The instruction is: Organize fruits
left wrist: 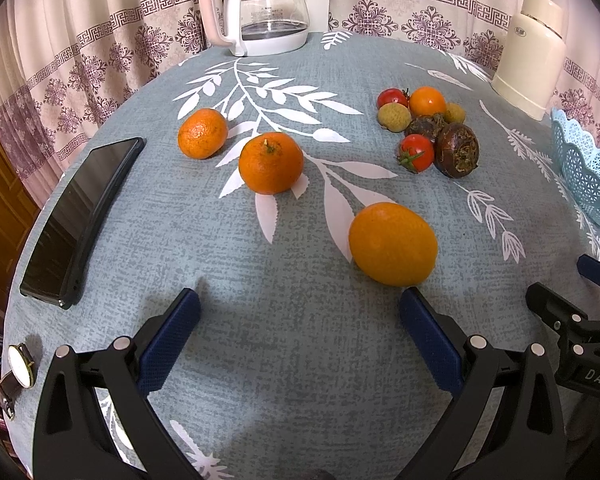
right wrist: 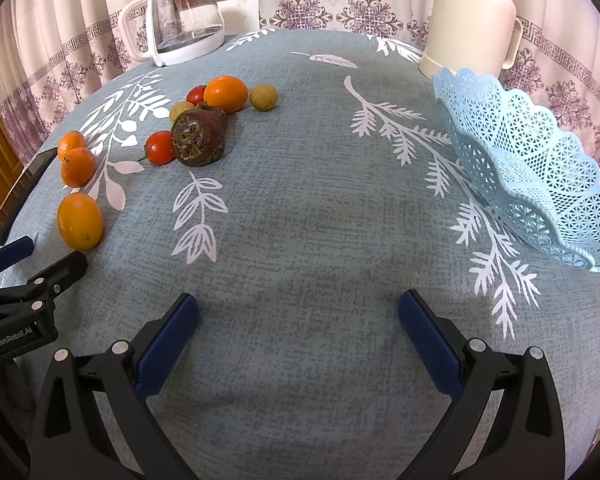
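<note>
Just beyond the left gripper (left wrist: 300,304)'s spread, empty fingers, an orange (left wrist: 393,244); right gripper (right wrist: 298,306) likewise agape

A round table (left wrist: 300,360) in a grey-blue leaf-print cloth carries loose oranges (left wrist: 271,163) mid-table, a cluster of small fruits (left wrist: 428,128) towards the far edge, a blue basket (right wrist: 532,168) at the right edge, a phone (left wrist: 80,220) and a watch (left wrist: 20,366) at the left edge, a glass kettle (left wrist: 268,8) and a cream jug (right wrist: 468,20) at the far edge
</note>
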`<state>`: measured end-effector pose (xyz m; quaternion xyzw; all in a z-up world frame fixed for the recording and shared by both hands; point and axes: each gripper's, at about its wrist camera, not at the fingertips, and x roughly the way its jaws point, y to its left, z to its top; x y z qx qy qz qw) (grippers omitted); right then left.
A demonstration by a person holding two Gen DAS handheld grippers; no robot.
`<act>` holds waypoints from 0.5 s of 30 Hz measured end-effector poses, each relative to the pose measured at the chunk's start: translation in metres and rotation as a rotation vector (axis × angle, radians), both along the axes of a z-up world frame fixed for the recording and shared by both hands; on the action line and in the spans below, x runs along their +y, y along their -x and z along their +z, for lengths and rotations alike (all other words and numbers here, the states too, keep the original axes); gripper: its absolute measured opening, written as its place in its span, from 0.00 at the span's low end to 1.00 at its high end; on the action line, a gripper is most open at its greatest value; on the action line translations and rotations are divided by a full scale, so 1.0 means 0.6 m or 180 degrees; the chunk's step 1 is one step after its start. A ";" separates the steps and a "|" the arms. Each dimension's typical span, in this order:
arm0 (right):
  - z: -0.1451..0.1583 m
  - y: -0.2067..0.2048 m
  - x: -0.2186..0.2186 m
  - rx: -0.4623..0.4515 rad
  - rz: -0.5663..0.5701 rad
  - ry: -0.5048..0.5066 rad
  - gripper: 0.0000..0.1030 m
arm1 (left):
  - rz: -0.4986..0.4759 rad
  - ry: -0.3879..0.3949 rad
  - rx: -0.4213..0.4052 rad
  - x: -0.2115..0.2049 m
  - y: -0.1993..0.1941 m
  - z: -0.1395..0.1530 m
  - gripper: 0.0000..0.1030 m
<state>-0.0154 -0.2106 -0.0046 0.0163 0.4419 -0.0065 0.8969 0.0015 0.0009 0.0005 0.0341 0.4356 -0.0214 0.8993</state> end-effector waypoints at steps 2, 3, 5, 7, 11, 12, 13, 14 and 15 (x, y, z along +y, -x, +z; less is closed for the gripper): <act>0.002 0.000 0.001 -0.0005 0.0002 0.0000 0.95 | 0.0000 0.0003 -0.0002 0.000 -0.001 0.001 0.98; 0.002 0.000 0.000 -0.0007 0.0002 -0.0006 0.95 | 0.0000 0.0000 -0.0001 0.000 -0.001 0.001 0.98; 0.002 0.000 0.000 -0.0010 0.0003 -0.0006 0.95 | 0.0000 0.0000 -0.0001 0.000 0.000 0.001 0.98; 0.003 0.001 -0.001 -0.0015 0.0002 -0.0017 0.95 | 0.0000 0.0004 -0.0003 0.001 0.000 0.002 0.98; 0.004 0.001 -0.002 -0.0015 0.0001 -0.0003 0.95 | 0.0000 0.0003 -0.0003 0.000 0.000 0.002 0.98; 0.003 0.000 -0.001 -0.0015 0.0001 -0.0002 0.95 | 0.0000 0.0002 -0.0003 0.000 0.000 0.001 0.98; 0.004 0.001 -0.001 -0.0014 0.0001 0.0002 0.95 | -0.0001 0.0004 -0.0003 0.000 -0.001 0.002 0.98; 0.003 0.001 -0.001 -0.0014 0.0002 0.0004 0.95 | -0.0001 0.0004 -0.0004 0.000 0.000 0.002 0.98; 0.004 0.001 -0.002 -0.0015 0.0002 0.0002 0.95 | 0.0000 0.0003 -0.0004 0.000 0.000 0.001 0.98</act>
